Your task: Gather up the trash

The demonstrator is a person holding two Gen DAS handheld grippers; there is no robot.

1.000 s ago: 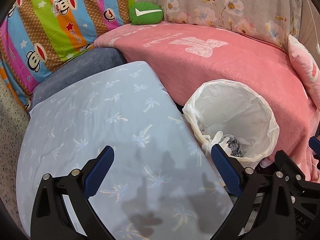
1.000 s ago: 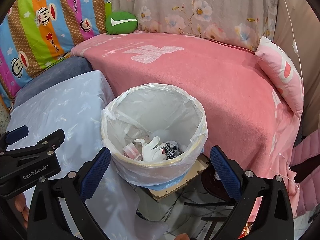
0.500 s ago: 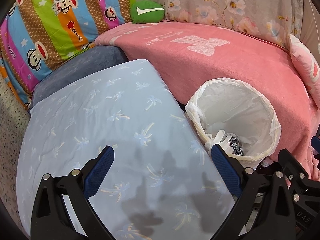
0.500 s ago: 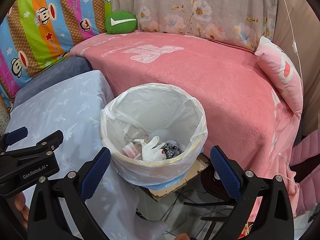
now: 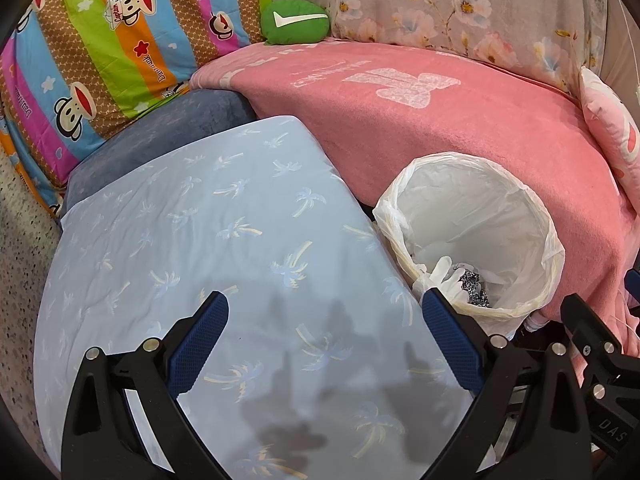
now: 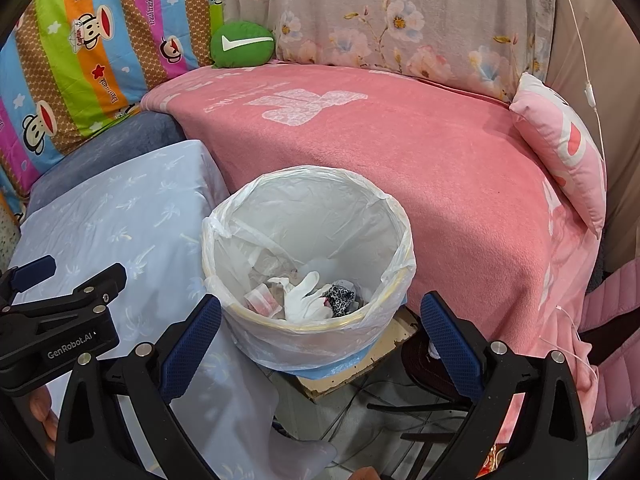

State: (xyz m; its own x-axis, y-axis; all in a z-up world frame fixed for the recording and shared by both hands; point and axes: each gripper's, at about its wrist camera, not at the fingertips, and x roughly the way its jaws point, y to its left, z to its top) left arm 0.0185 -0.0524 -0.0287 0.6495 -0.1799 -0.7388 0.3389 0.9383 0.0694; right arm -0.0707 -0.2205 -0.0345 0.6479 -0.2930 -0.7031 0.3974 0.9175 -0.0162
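Trash (image 6: 308,300) lies light and crumpled in the lined bin (image 6: 400,240) between tabletop (image 5: 200,240) and bed (image 6: 400,152), best pinched by a loose fold, while left gripper (image 5: 326,318) and right gripper (image 6: 320,314) fingers gape wide, holding nothing.

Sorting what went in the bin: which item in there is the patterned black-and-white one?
The crumpled scrap at the right of the pile in the trash bin, beside the plain white glove. The pink-and-white wrapper lies left.
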